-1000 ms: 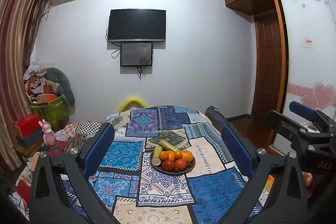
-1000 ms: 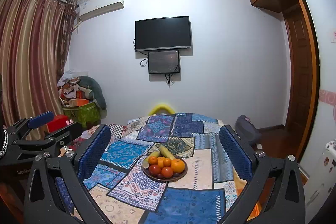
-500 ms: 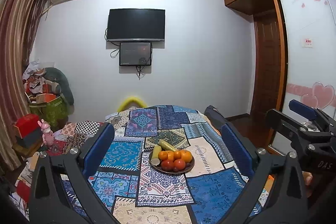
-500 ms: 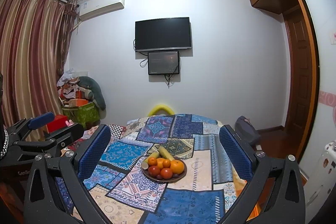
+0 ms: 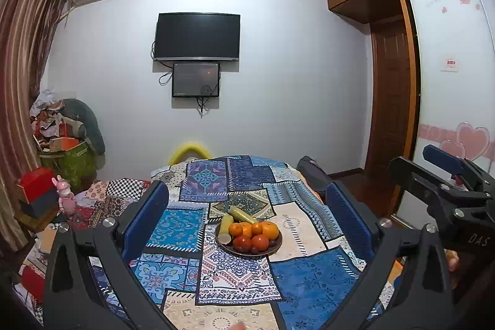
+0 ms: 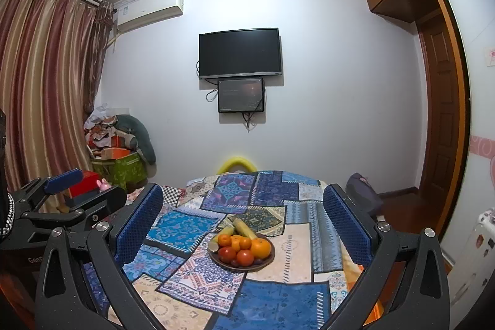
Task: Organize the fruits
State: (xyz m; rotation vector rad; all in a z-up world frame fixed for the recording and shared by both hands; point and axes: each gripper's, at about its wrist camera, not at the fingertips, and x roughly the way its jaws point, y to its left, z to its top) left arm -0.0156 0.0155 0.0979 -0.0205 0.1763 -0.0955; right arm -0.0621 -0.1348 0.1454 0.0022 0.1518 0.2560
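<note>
Left gripper [image 5: 247, 217] is held level, jaws spread wide, blue pads [image 5: 145, 220] facing each other with nothing between them. Right gripper [image 6: 243, 218] sits just alongside at the same height, jaws equally wide and empty. A fingertip [image 5: 453, 263] shows under the right gripper's body.

Fruits [image 5: 250, 232] heaped on brown plate [image 5: 272, 248]

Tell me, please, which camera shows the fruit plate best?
The right wrist view: the plate appears larger and nearer, with the fruit easy to tell apart. The left wrist view shows the same plate whole between the open fingers, but smaller and farther.
</note>
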